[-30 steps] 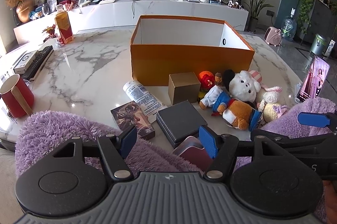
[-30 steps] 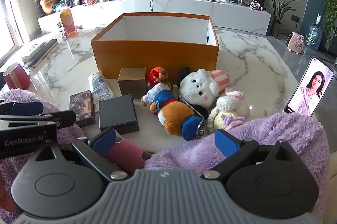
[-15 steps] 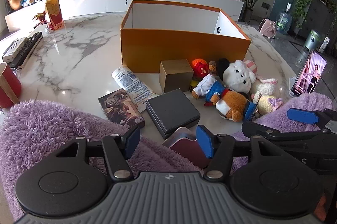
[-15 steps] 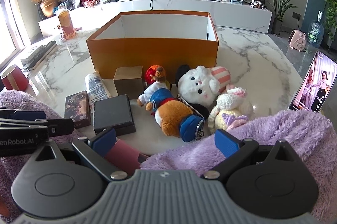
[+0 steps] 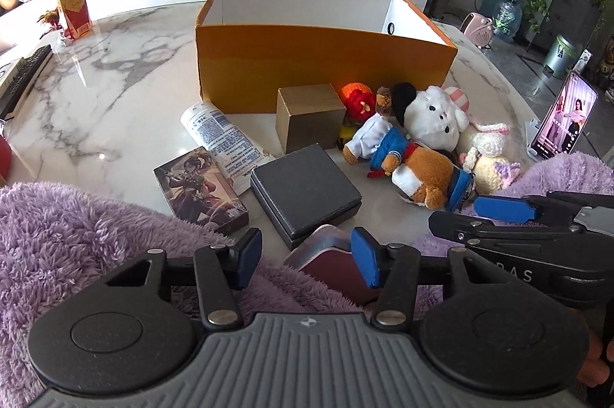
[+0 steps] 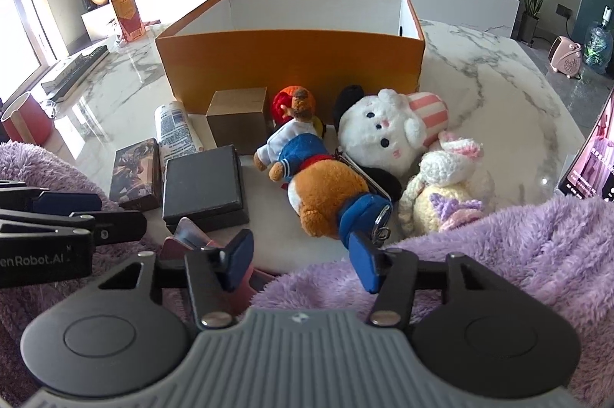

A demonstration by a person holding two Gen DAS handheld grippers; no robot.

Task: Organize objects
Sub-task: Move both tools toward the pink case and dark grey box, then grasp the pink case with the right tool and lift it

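1. Across the middle of both frames sits the orange box (image 5: 326, 62); what I can see of its white interior is bare, though the near wall hides the floor, so I judge that nothing has been packed yet.
2. Everything to be sorted lies on the marble table (image 5: 115, 93) in front of the box: a white tube (image 5: 222, 135), a brown cardboard cube (image 5: 311, 116), a black flat box (image 5: 307, 191), an illustrated card box (image 5: 199, 187), and a maroon case (image 5: 334, 262) lowest in the frame, partly behind my left gripper.
3. Right of centre the soft toys are heaped and touching: a bear in a blue sailor outfit (image 6: 318, 170), a white plush rabbit (image 6: 383, 135), a crocheted bunny (image 6: 449, 189) and a red-orange knitted toy (image 6: 288, 101).
4. My left gripper (image 5: 307, 252) hangs low in its frame with jaws spread and nothing between them, just above the maroon case.
5. My right gripper (image 6: 303, 256) is likewise spread wide and empty, just short of the sailor bear's blue foot.
6. My reading: the task is at its very start, with every item left to move. The right side looks lined up for the bear, but that is only a guess.
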